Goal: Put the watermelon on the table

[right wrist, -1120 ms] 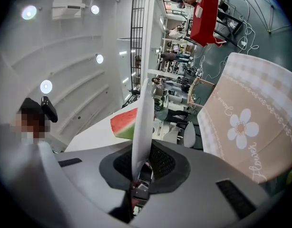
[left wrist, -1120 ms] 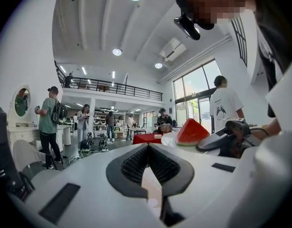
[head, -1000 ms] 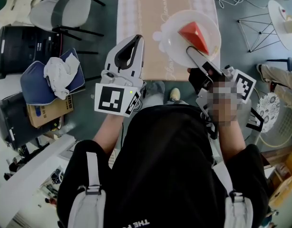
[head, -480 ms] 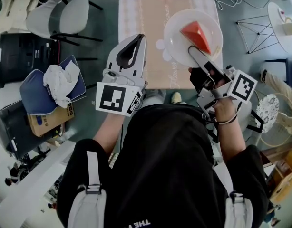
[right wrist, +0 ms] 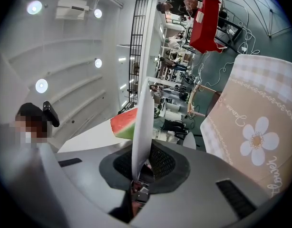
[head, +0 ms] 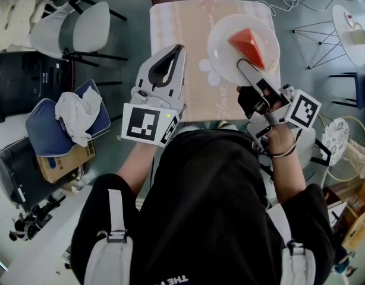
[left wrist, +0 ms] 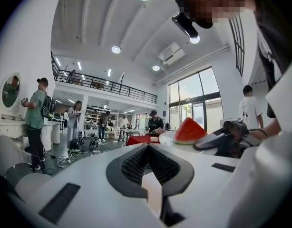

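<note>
The right tool (head: 242, 66) is clamped shut on the near rim of a white plate (head: 221, 40), holding it level in the air over the right side of the tabletop (head: 179, 25). The watermelon slice (head: 249, 45) sits on that plate, not touching the tabletop. The left tool (head: 179, 48), jaws together and gripping nothing, hangs over the tabletop's near left part.

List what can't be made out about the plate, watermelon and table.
Watermelon: right gripper view, partly hidden behind the rim of the edge-on plate.
Table: head view, legs hidden beneath its top; near edge partly behind the left tool.
The plate: left gripper view, near side covered by the right tool; underside unseen.
</note>
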